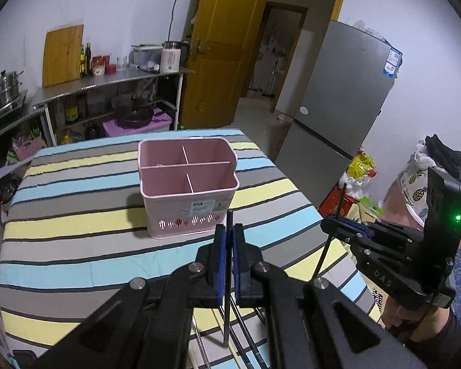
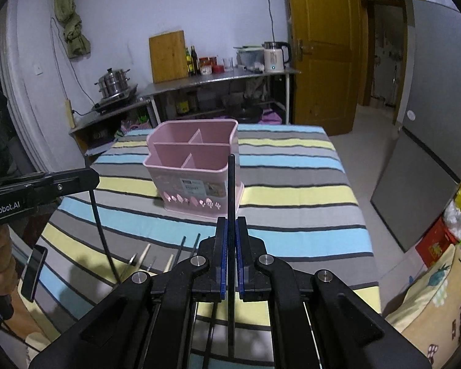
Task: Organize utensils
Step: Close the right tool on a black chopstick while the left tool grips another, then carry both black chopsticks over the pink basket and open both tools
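A pink four-compartment utensil holder [image 1: 187, 190] [image 2: 196, 166] stands empty on the striped tablecloth [image 1: 76, 215]. My left gripper [image 1: 229, 230] is shut on a black chopstick [image 1: 229, 216] held upright, in front of the holder. From the right wrist view this left gripper [image 2: 90, 178] shows at the left with its chopstick [image 2: 101, 230] hanging down. My right gripper [image 2: 231, 227] is shut on another black chopstick [image 2: 231, 184], also upright, before the holder's right corner. It appears at the right of the left wrist view [image 1: 335, 223]. Several loose chopsticks [image 2: 172, 259] lie on the cloth below both grippers.
A phone [image 2: 33, 272] rests near the table's left edge beside the person's hand [image 2: 0, 255]. A grey fridge [image 1: 338, 107] stands right of the table, with bags [image 1: 359, 166] at its foot. A steel counter [image 2: 218, 77] with pots and bottles runs along the far wall.
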Demonstrator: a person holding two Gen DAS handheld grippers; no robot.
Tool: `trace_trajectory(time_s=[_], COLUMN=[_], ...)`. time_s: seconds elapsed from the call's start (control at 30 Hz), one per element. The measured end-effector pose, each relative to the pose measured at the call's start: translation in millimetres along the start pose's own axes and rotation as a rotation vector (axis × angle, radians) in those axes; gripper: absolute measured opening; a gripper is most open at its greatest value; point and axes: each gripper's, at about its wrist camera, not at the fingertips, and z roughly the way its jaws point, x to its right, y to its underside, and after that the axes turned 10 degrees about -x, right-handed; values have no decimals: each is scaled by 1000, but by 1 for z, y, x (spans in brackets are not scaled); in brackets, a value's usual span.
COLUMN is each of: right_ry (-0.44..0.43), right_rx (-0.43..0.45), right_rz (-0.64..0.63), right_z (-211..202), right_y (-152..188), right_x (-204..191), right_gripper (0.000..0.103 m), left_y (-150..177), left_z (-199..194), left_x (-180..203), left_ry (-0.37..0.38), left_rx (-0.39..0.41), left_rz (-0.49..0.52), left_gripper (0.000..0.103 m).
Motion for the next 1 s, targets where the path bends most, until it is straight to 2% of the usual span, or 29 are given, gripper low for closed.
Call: trace_trajectory(time_s=[0.53, 0.83, 1.0], right_ry=[-6, -50, -81], right_rx=[83, 127, 173], right_rz=[7, 15, 33], right_z=[-33, -29, -29], right_y=[-10, -44, -71], right_x=[-20, -35, -40], right_gripper=[4, 4, 4], left_y=[-6, -35, -63], left_z=[-30, -38, -48], left_x=[-8, -29, -38], left_ry=[-10, -18, -11], left_rx=[49, 78, 126], left_rz=[19, 4, -7], left_gripper=[4, 4, 4])
